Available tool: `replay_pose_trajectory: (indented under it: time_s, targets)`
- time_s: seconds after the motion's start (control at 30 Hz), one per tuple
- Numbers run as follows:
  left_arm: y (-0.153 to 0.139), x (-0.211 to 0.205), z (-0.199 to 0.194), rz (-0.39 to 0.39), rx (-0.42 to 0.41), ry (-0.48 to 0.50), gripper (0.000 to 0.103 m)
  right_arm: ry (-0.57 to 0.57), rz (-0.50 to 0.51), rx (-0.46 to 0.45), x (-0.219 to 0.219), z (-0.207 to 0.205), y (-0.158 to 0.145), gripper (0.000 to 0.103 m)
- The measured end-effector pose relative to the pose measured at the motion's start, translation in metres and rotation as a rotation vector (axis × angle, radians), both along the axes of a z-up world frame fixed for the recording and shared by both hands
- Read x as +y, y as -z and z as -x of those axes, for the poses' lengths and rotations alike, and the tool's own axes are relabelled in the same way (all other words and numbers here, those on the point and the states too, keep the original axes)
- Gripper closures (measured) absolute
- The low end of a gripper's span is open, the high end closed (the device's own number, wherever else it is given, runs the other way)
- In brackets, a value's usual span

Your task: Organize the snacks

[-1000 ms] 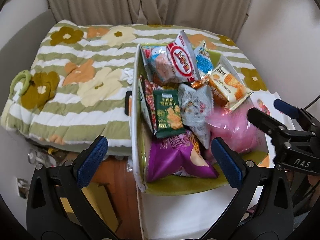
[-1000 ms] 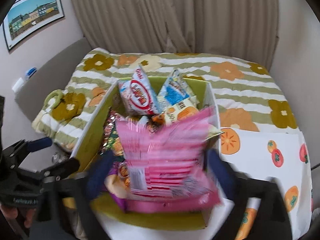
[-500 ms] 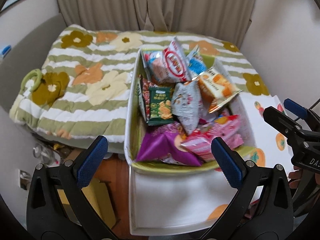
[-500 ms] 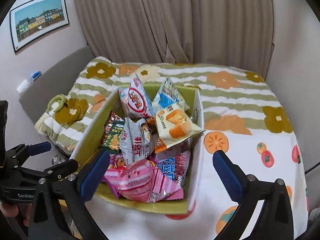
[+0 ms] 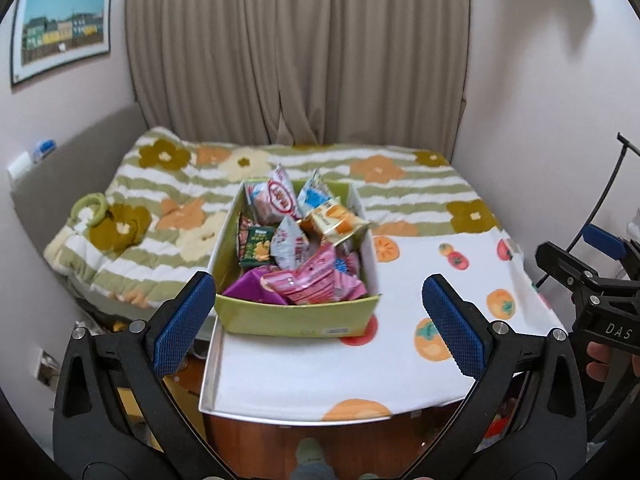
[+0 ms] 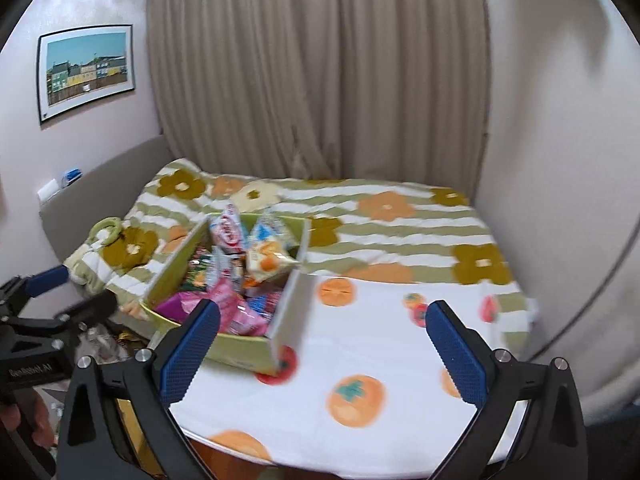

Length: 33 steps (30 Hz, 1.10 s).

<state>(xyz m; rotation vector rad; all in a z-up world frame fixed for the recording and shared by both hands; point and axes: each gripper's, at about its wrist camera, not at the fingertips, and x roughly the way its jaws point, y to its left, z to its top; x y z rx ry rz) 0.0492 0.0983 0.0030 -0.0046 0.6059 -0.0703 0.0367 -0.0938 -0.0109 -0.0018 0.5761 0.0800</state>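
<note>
A green box (image 5: 296, 320) full of snack packets stands on the table's left half; it also shows in the right wrist view (image 6: 240, 350). A pink packet (image 5: 316, 280) lies on top at the front, beside a purple bag (image 5: 246, 286); the pink packet also shows in the right wrist view (image 6: 236, 312). An orange packet (image 5: 338, 218) sticks up behind. My left gripper (image 5: 320, 328) is open and empty, drawn back from the box. My right gripper (image 6: 324, 344) is open and empty above the tablecloth, right of the box.
The table wears a white cloth with orange fruit prints (image 5: 400, 360). Behind it is a bed with a green striped flower quilt (image 5: 160, 216) and a green ring (image 5: 90, 208). Curtains (image 5: 296, 52) hang behind. The other gripper shows at the right edge (image 5: 592, 292).
The right gripper let go of the pink packet, which now lies in the box. Both grippers pulled back and up, away from the box.
</note>
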Motion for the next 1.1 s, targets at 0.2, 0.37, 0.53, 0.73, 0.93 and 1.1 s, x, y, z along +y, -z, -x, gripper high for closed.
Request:
replay_pose_trajectory:
  time_s: [0.2, 0.37, 0.53, 0.73, 0.93, 1.1]
  targets:
    - [-0.013, -0.028, 0.046, 0.012, -0.059, 0.01, 0.0, 0.076, 0.031, -0.022, -0.034, 0.044, -0.009, 0.001]
    - [-0.015, -0.041, 0.061, -0.002, -0.079, 0.024, 0.0, 0.109, 0.004, -0.026, -0.05, 0.068, -0.008, 0.001]
    - [-0.016, -0.051, 0.064, -0.021, -0.084, 0.036, 0.0, 0.133, -0.005, -0.033, -0.06, 0.075, -0.008, 0.001]
    - [-0.014, -0.056, 0.061, -0.026, -0.077, 0.036, 0.0, 0.137, -0.013, -0.036, -0.066, 0.077, -0.007, 0.001]
    - [-0.014, -0.056, 0.062, -0.024, -0.077, 0.036, 0.0, 0.137, -0.017, -0.037, -0.069, 0.076, -0.005, 0.001]
    - [-0.014, -0.057, 0.061, -0.018, -0.074, 0.038, 0.0, 0.134, -0.014, -0.026, -0.071, 0.07, -0.002, 0.001]
